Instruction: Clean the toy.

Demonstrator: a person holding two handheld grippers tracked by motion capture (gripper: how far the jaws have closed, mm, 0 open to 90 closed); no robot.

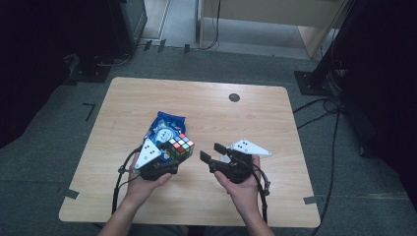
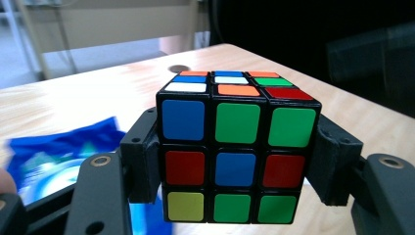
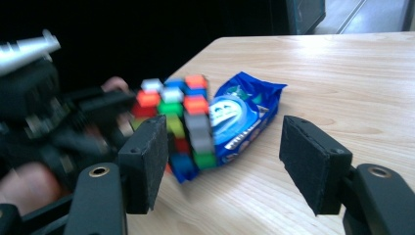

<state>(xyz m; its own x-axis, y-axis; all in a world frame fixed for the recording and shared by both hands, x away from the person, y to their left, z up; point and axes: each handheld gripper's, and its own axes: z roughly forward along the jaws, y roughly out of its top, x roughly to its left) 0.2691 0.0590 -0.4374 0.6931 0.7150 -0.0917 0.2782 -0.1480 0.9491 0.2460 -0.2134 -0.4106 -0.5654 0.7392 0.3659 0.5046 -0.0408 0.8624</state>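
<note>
Left gripper [image 1: 169, 156]: black jaws clamped on opposite sides of a puzzle cube [image 1: 180, 145], pads flat against its side faces, cube lifted off the wooden table [image 1: 275, 123] in the left gripper view. Cube is glossy hard plastic, square stickers in a black grid; it sits square in the grip with no long axis, near face showing green, blue, red and yellow, top face tilted up and away.

Behind and under the cube: a blue snack packet [image 1: 166, 125], crinkly shiny film, sealed, lying flat; long axis runs away from the person.

Right gripper [image 1: 212, 151]: jaws spread wide, nothing between the textured pads, held beside the cube, apart from it.
</note>
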